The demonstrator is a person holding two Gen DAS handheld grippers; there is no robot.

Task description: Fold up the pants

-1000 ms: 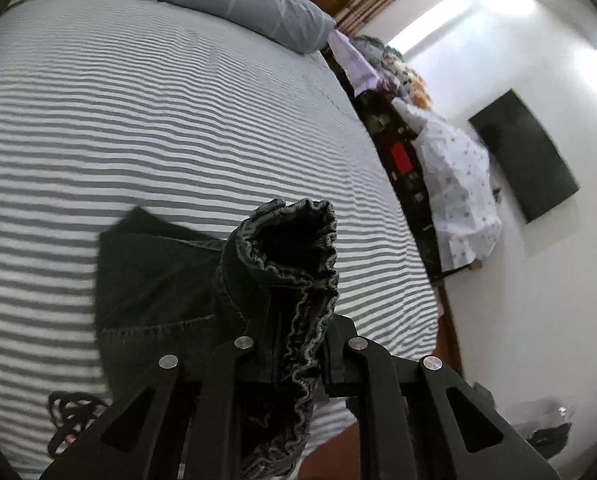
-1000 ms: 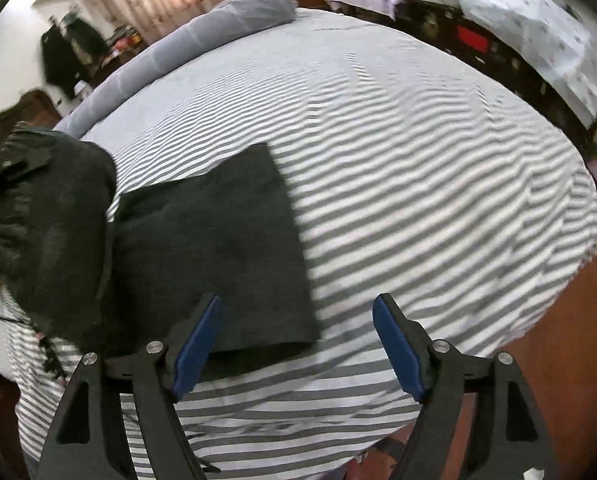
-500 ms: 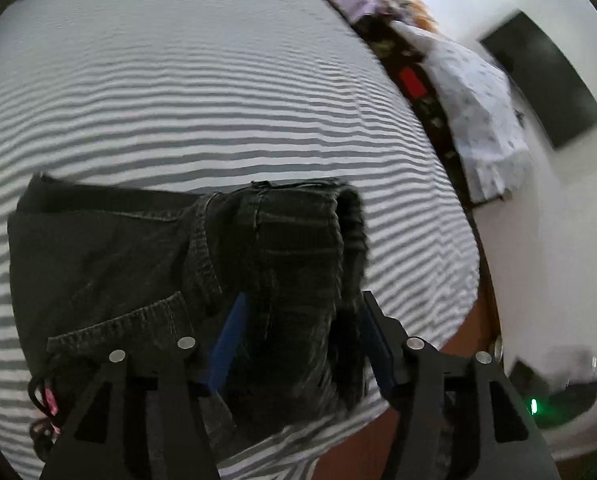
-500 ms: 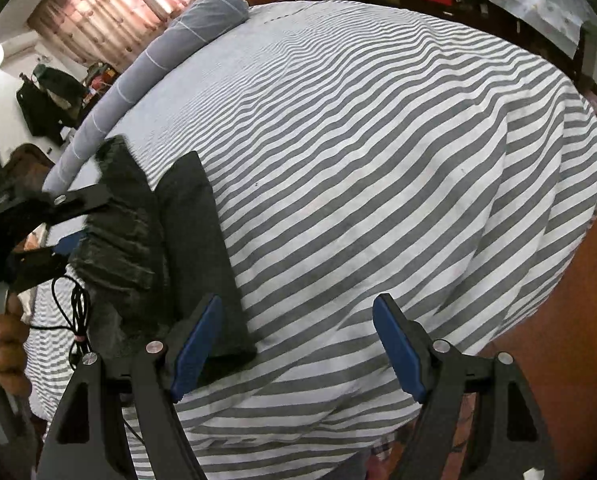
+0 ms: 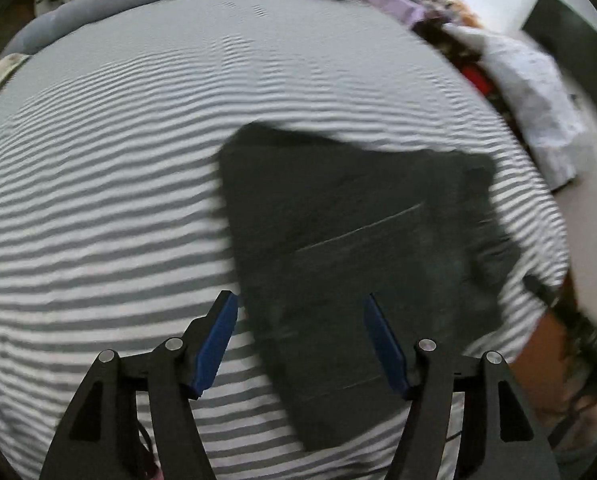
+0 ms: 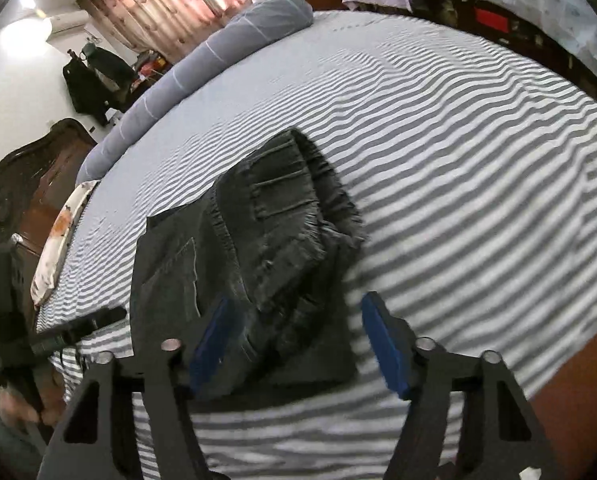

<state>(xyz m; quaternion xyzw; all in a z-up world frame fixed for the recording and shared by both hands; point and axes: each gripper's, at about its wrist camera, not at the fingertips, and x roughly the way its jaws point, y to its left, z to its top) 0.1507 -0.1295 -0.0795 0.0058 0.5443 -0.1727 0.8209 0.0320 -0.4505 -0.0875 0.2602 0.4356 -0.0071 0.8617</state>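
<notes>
The dark grey denim pants [image 5: 362, 240] lie folded into a compact stack on the striped bed near its front edge. In the right wrist view the pants [image 6: 266, 248] show the frayed hems folded on top and a back pocket at the left. My left gripper [image 5: 300, 344] is open and empty, held above the near part of the stack. My right gripper [image 6: 294, 344] is open and empty, just in front of the stack's near edge. The left gripper also shows at the left of the right wrist view [image 6: 70, 330].
The bed [image 5: 98, 200] has a grey-and-white striped sheet and a long grey bolster [image 6: 218, 56] at its head. A small patterned pillow [image 6: 58, 232] lies at the left. Cluttered furniture [image 5: 498, 64] and a wall TV [image 5: 574, 64] stand to the right.
My left gripper has let go of the folded hem end, which now lies on top of the stack, and has drawn back. The right gripper has swung to face the stack.
</notes>
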